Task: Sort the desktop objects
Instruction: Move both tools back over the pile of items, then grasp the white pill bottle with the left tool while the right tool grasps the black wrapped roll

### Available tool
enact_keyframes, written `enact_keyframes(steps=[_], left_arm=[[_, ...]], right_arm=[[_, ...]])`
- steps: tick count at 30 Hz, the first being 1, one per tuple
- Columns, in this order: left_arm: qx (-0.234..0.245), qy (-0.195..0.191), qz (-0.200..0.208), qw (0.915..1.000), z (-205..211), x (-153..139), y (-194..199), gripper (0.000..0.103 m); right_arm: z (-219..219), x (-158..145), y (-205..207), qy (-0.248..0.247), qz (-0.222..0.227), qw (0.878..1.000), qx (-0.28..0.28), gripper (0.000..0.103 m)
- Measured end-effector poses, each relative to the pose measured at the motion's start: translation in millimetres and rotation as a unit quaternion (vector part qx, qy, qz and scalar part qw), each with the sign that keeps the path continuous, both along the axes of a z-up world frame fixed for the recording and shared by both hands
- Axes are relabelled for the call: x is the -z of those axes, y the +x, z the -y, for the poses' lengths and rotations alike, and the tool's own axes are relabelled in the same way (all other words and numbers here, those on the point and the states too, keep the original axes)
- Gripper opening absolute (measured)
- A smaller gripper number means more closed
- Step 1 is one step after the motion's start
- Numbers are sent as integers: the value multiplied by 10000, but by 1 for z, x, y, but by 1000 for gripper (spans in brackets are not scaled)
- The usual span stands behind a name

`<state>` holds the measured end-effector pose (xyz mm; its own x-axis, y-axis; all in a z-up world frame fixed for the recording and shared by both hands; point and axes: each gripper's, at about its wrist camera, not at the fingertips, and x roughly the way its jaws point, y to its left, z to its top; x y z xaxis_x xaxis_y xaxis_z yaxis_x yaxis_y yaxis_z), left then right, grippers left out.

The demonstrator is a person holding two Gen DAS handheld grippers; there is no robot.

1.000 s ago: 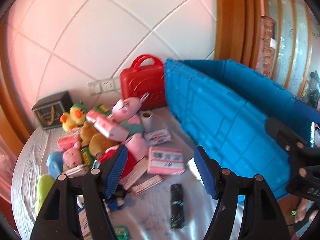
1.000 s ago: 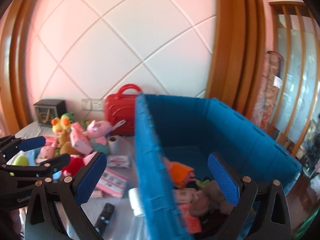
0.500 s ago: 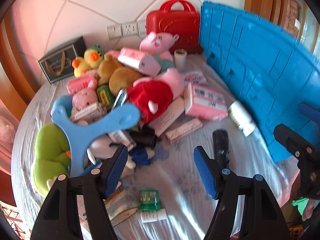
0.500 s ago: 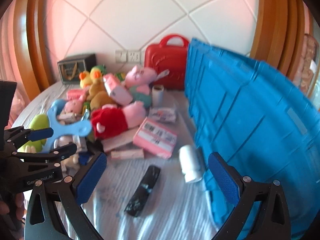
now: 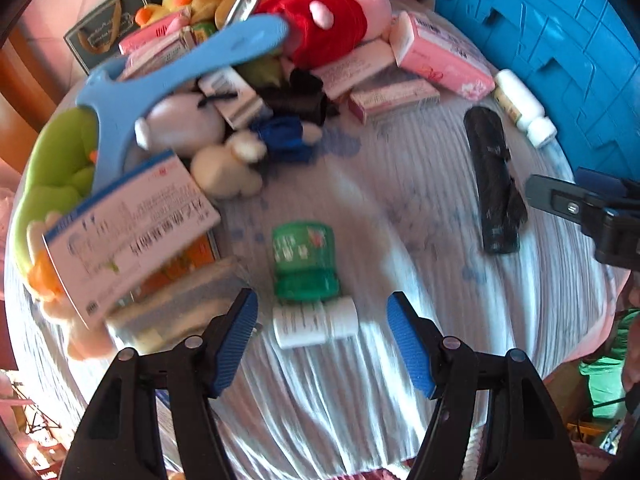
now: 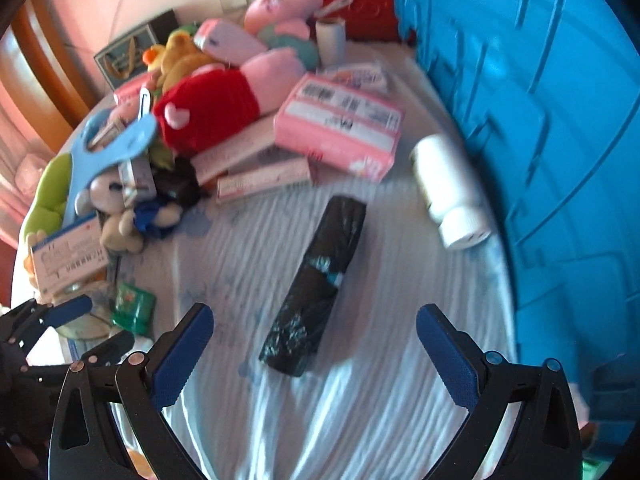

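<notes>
Crinkled black roll [image 6: 316,284], ribbed cloth [image 6: 380,380], blue crate [image 6: 540,120]

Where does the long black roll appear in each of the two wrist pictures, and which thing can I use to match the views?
Left wrist: the black roll lies at the right, on the cloth, far right of the open left gripper.
Right wrist: the black roll lies near the centre, just ahead of the open right gripper.
Shared landmark: the white bottle between the roll and the blue crate.
</notes>
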<state>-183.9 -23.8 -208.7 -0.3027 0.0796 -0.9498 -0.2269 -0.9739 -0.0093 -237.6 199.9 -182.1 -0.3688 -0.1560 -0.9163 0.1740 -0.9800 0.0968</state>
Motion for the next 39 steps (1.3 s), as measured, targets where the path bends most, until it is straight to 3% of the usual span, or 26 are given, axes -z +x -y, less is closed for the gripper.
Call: enact_keyframes(steps=[4, 12, 15, 18, 21, 23, 30, 34, 39], left_arm=[[-154, -75, 130, 9998, 1, 9, 14, 67], [-674, -80, 218, 9975, 14, 34, 12, 67], [-712, 28, 341, 9969, 11, 44, 11, 61], [-656, 33, 194, 9977, 6, 36, 10, 52], [-660, 43, 153, 9977, 5, 30, 9, 52], [-655, 35, 132, 9978, 5, 26, 8, 52], [-525, 15, 69, 9986, 0, 12, 6, 51], [-443, 35, 41, 9990, -4, 1, 9, 51], [-322, 46, -224, 9992, -10, -26, 13, 51]], right_arm=[[3, 20, -2, -90, 312, 9994, -108, 103], [11, 35, -8, -115, 510, 9977, -425, 103], [10, 45, -10, -116, 624, 9969, -458, 103], [8, 51, -13, -203, 709, 9963, -449, 101], [4, 55, -18, -284, 742, 9962, -359, 97], [3, 57, -21, -248, 741, 9964, -321, 87], [4, 58, -31, -255, 586, 9977, -216, 83], [9, 55, -32, 198, 344, 9989, -254, 46], [3, 51, -30, 64, 391, 9989, -232, 39]])
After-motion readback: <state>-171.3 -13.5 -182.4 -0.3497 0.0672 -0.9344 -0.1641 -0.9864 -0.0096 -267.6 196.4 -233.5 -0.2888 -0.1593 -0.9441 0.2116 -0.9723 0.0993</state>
